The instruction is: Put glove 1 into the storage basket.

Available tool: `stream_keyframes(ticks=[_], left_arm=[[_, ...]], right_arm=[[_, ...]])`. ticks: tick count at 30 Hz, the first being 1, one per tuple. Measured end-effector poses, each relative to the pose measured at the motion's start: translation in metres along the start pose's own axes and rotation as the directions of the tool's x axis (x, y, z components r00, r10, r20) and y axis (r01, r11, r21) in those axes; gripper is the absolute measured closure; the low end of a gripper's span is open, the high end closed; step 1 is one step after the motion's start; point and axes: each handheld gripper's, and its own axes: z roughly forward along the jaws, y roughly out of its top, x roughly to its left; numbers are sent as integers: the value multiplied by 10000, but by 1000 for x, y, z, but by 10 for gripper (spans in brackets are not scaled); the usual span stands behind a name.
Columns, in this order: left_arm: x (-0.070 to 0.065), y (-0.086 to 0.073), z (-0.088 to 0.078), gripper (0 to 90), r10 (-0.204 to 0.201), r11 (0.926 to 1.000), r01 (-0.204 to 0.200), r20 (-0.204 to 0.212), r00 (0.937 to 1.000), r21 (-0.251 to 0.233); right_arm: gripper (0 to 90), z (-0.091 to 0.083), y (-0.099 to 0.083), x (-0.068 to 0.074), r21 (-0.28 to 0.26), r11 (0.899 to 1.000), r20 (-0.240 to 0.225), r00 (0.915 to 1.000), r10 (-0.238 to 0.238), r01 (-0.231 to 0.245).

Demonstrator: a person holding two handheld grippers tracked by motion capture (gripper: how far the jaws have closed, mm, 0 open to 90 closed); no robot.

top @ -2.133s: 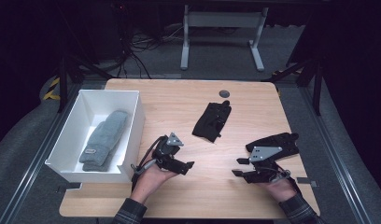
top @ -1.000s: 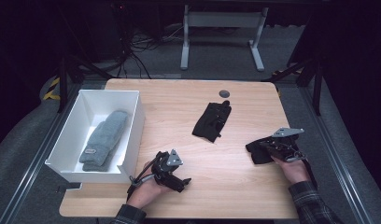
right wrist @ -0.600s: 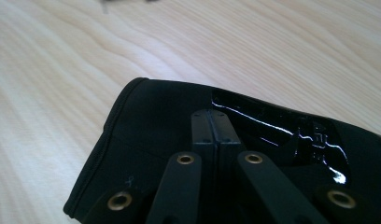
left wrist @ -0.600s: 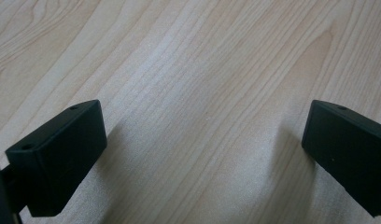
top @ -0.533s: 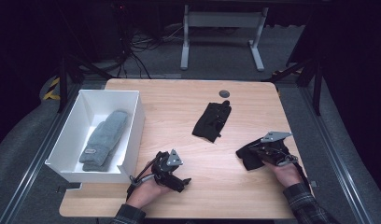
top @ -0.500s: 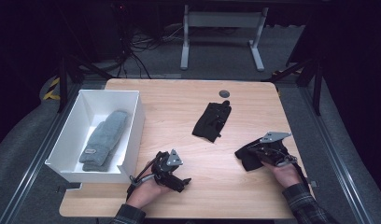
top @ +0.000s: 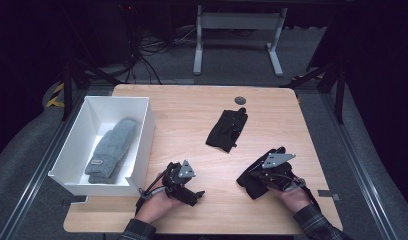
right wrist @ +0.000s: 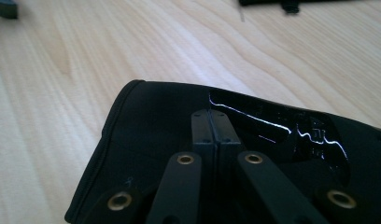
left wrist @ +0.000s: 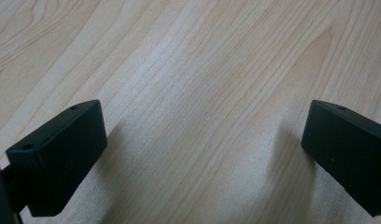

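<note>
The table (top: pixel 192 110) carries a white box (top: pixel 74 155), well to the left of the left gripper's jaws, with a grey sock (top: pixel 109 150) inside. A black glove (top: pixel 228 129) lies beyond both grippers, between them and the far edge. A second glove (right wrist: pixel 146 140) sits under the right gripper (right wrist: pixel 210 122), whose jaws are pressed together, pinching its fabric. The left gripper (left wrist: pixel 205 140) rests over bare wood, its jaws spread wide with nothing between them.
</note>
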Motion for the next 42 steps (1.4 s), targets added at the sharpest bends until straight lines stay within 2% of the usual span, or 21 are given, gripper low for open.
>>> stream_keyframes(ticks=[3, 6, 9, 13, 16, 19, 21, 25, 29, 33, 35, 36, 38, 41, 42], left_arm=[[0, 0, 0, 5, -3, 10000, 3, 1, 10000, 1], [0, 0, 0, 5, 2, 10000, -2, -9, 10000, 13], [0, 0, 0, 5, 5, 10000, -5, -10, 10000, 18], [0, 0, 0, 5, 5, 10000, -5, -10, 10000, 17], [0, 0, 0, 5, 4, 10000, -4, -15, 10000, 19], [0, 0, 0, 5, 5, 10000, -5, -15, 10000, 17], [0, 0, 0, 5, 1, 10000, -1, -8, 10000, 16], [0, 0, 0, 5, 9, 10000, -9, -11, 10000, 15], [0, 0, 0, 5, 1, 10000, -1, -10, 10000, 11], [0, 0, 0, 5, 3, 10000, -3, -12, 10000, 11], [0, 0, 0, 5, 6, 10000, -6, -20, 10000, 16], [0, 0, 0, 5, 3, 10000, -3, -11, 10000, 13], [0, 0, 0, 5, 2, 10000, -2, -13, 10000, 14], [0, 0, 0, 5, 3, 10000, -3, -11, 10000, 14], [0, 0, 0, 5, 4, 10000, -4, -17, 10000, 15]], right_arm=[[900, -2, 1, 4, 25, 9999, 14, 9999, -136, 136], [900, -12, 2, -1, -334, 9994, 268, 9996, -34, 43], [900, -26, 0, -23, -677, 9966, 936, 9942, 527, -464], [900, -33, -4, -57, -805, 9900, 1654, 9779, 1277, -1157], [900, -32, -7, -75, -792, 9856, 1975, 9668, 1623, -1493], [900, -31, -9, -85, -902, 9818, 2036, 9619, 1826, -1673], [900, -30, -8, -87, -851, 9823, 2051, 9619, 1809, -1666], [900, -14, -5, -90, -565, 9864, 2047, 9652, 1625, -1541], [900, -7, -1, -93, -449, 9864, 2118, 9634, 1641, -1581], [900, -2, 0, -93, -435, 9871, 2026, 9662, 1596, -1539], [900, -1, 0, -92, -489, 9878, 1812, 9712, 1546, -1481], [900, 0, 1, -89, -503, 9899, 1645, 9765, 1390, -1324], [900, 1, 2, -86, -480, 9920, 1471, 9815, 1223, -1164], [900, 5, 5, -76, -527, 9956, 913, 9924, 822, -776], [900, 7, 7, -72, -550, 9968, 598, 9963, 621, -588]])
